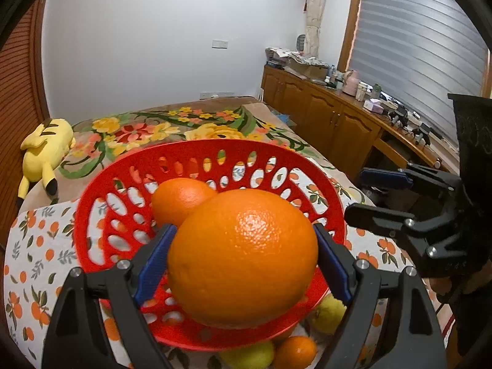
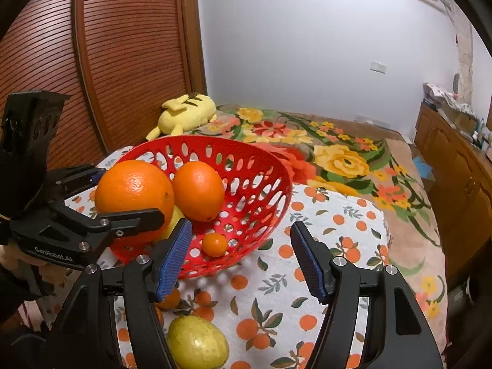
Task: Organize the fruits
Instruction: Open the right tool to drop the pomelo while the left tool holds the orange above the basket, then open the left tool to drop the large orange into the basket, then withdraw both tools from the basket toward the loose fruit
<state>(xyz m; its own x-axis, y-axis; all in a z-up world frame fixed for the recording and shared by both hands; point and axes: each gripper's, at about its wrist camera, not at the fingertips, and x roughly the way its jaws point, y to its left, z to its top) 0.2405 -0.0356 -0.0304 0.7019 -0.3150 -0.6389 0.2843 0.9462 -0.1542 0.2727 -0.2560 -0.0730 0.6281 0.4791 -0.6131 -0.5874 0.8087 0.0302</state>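
Now the left gripper (image 1: 243, 264), clamped on the large orange (image 1: 243, 258), holds it over the red basket (image 1: 101, 184); lower it beside the smaller orange (image 1: 181, 198) before letting go (round fruit rolls). The right gripper (image 2: 241, 256) stands apart, empty.

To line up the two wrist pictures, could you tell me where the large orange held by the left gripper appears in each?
Left wrist: large orange, centre foreground, between the blue pads.
Right wrist: large orange, left of centre, at the basket's near-left rim.
Shared landmark: red basket.
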